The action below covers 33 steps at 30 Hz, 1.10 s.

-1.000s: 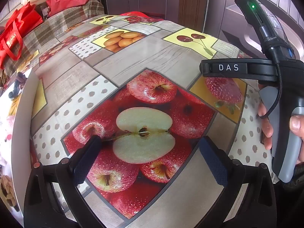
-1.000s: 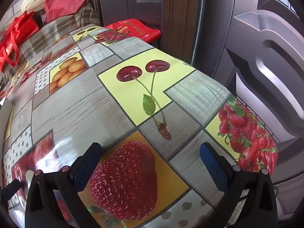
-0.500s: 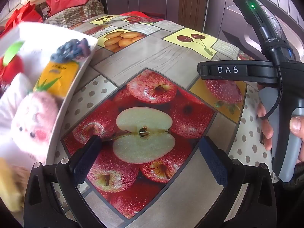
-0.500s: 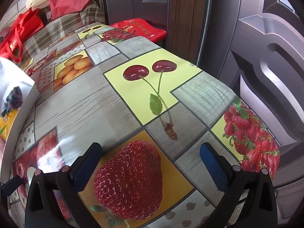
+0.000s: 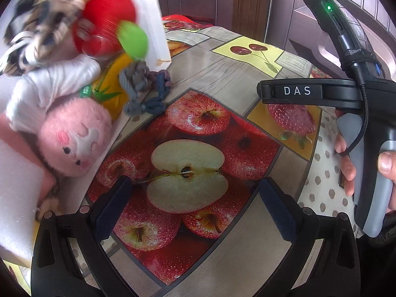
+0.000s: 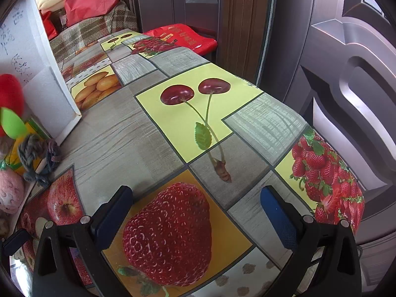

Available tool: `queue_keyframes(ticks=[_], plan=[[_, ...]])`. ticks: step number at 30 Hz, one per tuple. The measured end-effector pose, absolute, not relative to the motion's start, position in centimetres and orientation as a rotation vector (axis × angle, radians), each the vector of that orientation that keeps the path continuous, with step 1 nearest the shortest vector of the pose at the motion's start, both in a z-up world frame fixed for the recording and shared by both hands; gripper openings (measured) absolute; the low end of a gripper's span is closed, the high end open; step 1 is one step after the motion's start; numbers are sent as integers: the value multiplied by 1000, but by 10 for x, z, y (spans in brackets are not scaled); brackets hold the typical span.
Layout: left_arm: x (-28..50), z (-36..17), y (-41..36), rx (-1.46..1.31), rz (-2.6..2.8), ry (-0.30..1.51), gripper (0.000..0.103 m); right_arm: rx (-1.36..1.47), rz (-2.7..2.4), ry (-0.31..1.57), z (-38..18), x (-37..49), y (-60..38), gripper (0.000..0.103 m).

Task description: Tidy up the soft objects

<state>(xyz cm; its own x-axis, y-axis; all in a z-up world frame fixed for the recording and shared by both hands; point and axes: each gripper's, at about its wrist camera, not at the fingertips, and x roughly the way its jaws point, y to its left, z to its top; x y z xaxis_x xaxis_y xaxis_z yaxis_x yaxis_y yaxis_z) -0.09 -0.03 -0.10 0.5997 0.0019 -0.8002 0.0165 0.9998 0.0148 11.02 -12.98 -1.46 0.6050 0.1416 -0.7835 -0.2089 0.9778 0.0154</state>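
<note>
A white foam box (image 5: 158, 32) is tipped up at the left and soft toys spill from it onto the fruit-print tablecloth (image 5: 222, 79). I see a pink plush (image 5: 74, 143), a white plush (image 5: 52, 86), a red plush with a green leaf (image 5: 106, 29), a spotted plush (image 5: 42, 29), a yellow item (image 5: 111, 79) and a grey-blue knotted rope (image 5: 146, 89). My left gripper (image 5: 195, 210) is open and empty over the apple print, right of the pile. My right gripper (image 6: 195, 217) is open and empty over the strawberry print; the rope (image 6: 37, 158) and box (image 6: 49, 81) lie at its left.
The table edge runs along the right, with a dark door (image 6: 346, 61) behind it. A red bag (image 6: 185, 37) sits past the far table end. A plaid seat with red bags (image 6: 89, 2) stands at the back left. The right gripper's handle (image 5: 366, 148) shows in the left wrist view.
The white box has swung in from the left and tipped up. The soft toys have slid out toward the table. Both grippers have stayed open and nearly still.
</note>
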Motion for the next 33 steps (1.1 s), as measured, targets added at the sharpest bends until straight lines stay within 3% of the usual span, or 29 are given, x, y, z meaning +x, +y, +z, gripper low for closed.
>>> queue_keyframes(ticks=[33], plan=[[2, -1, -2, 19, -9, 928, 102, -80, 206, 899, -15, 109, -129, 103]])
